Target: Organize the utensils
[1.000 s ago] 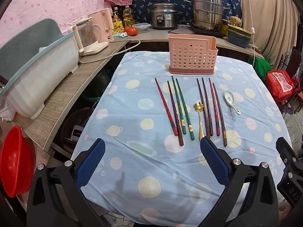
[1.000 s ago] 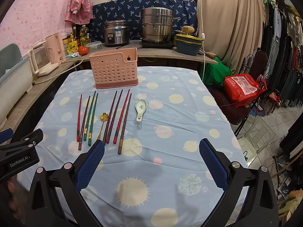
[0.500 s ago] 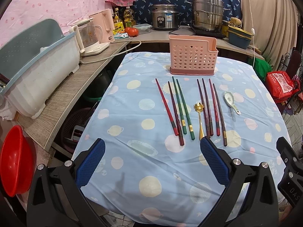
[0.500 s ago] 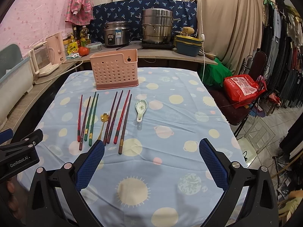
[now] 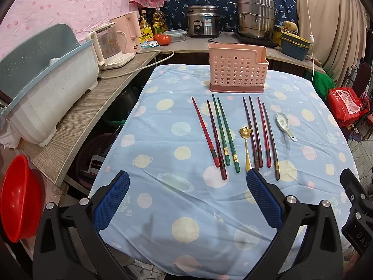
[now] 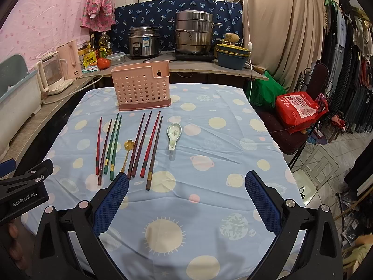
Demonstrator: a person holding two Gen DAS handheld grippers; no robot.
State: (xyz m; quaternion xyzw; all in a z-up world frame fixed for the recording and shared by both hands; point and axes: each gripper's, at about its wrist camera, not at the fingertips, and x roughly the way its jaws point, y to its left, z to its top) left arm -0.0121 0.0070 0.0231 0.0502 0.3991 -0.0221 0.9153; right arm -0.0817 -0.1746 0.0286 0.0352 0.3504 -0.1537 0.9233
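Note:
Several chopsticks [image 5: 221, 135] [image 6: 109, 144] in red, dark brown and green lie side by side on the blue tablecloth [image 5: 181, 107]. Among them rests a gold spoon [image 5: 246, 145] [image 6: 127, 150]. To their right lies a white ceramic spoon [image 5: 284, 125] [image 6: 174, 135]. A pink perforated utensil basket [image 5: 237, 72] [image 6: 141, 86] stands upright beyond them. My left gripper [image 5: 186, 196] is open, hovering just short of the chopstick handles. My right gripper [image 6: 186, 197] is open too, near the table's front, holding nothing.
A counter on the left carries a dish rack [image 5: 44, 88] and kettles [image 5: 109, 46]. At the back stand a rice cooker [image 5: 202, 23] and a steel pot [image 5: 255, 16]. A red bowl [image 5: 16, 198] sits low left. A chair with a red bag [image 6: 300, 109] is right.
Both grippers have drifted slightly; the utensils and basket sit a touch lower in both views. Nothing was taken hold of.

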